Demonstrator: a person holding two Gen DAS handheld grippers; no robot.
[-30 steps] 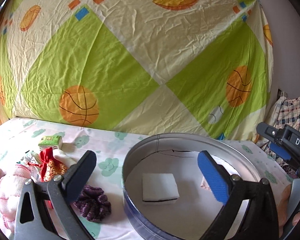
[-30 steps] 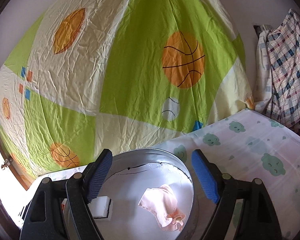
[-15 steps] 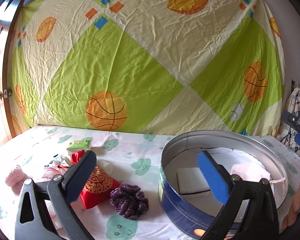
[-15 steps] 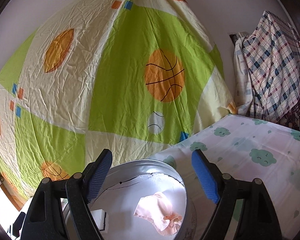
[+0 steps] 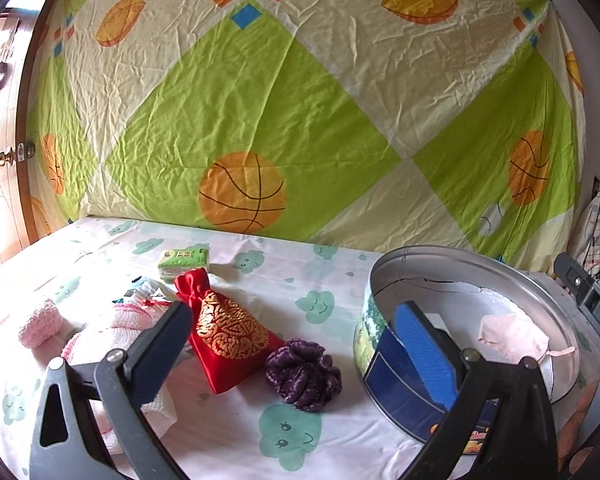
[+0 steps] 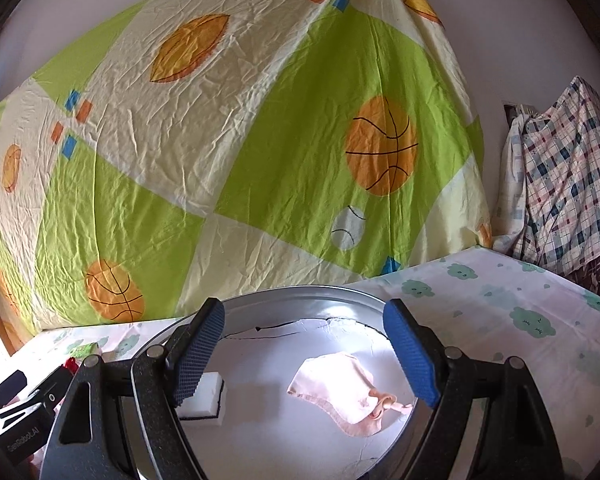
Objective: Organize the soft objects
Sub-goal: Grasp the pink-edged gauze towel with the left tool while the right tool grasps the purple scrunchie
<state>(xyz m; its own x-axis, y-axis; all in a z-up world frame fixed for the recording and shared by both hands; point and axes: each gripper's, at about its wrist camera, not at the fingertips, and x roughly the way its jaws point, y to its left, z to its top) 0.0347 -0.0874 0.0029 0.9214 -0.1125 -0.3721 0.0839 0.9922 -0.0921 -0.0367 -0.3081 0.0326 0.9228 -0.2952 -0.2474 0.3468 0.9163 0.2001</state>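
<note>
**Loose items wait beside the tin; watch the rim and the crowding**

Both of your grippers are empty. The left gripper [image 5: 292,344] has its fingers spread wide, nothing between them, and it looks out over the cloud-print bench cover [image 5: 260,280]. The right gripper [image 6: 304,356] is likewise spread and empty, hanging over the round metal tin [image 6: 300,296].

Inside the tin lie a pale pink cloth pouch [image 6: 340,388] and a white foam block [image 6: 206,396], so two items appear sorted. Outside it wait the crumpled purple velvet scrunchie [image 5: 302,374], the red and gold drawstring pouch [image 5: 224,332], a pink knitted piece [image 5: 40,322] and a green tissue packet [image 5: 184,260].

The scrunchie sits near the tin's wall. If you go for it with the left fingers, the right-hand finger could knock the tin and shove it across the cover. The red pouch lies just beside the scrunchie, so a wide grab may catch its corner and drag both. The scrunchie looks squashy; a shallow pinch could let it slip free above the rim and fall outside. Your right gripper crowds the tin's opening, so the two tools may collide there.
</note>
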